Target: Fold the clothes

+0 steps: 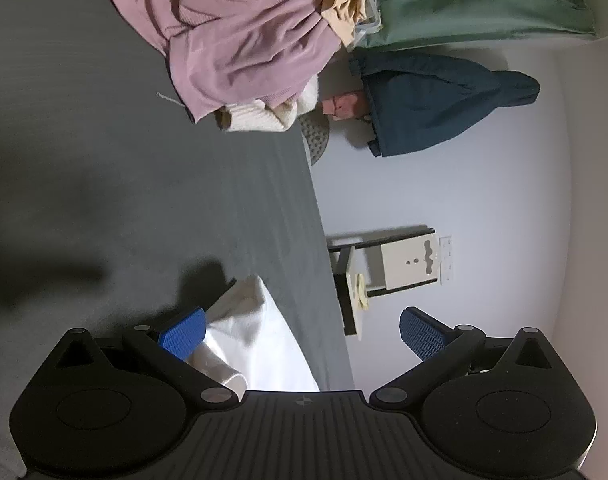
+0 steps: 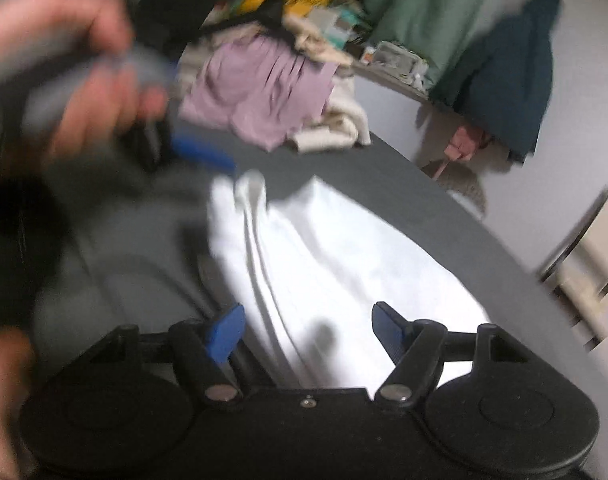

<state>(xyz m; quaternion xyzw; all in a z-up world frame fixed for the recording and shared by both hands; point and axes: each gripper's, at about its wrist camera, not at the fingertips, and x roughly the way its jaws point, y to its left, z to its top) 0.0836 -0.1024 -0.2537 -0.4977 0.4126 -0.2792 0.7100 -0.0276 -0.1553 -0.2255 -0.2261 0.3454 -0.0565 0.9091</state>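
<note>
1. Left gripper (image 1: pixel 302 334): blue pads spread wide, nothing pinched; one pad just beside the white garment (image 1: pixel 260 344).
2. Right gripper (image 2: pixel 305 330): jaws apart, hovering over the same white cloth (image 2: pixel 343 256), not clamping it.
3. White garment: flat on the grey table (image 1: pixel 144 168), near its edge.
4. Pink garment (image 1: pixel 240 36): heaped with other clothes at the table's far end.
5. Hand (image 2: pixel 76 76): blurred, gripping the left tool.

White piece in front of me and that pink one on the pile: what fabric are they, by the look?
White garment: thin, smooth woven cloth, probably cotton; it lies flat with long soft creases. Pink garment: looks like a fine ribbed knit with a matte finish, draping in loose folds. Neither can be told for sure.
</note>
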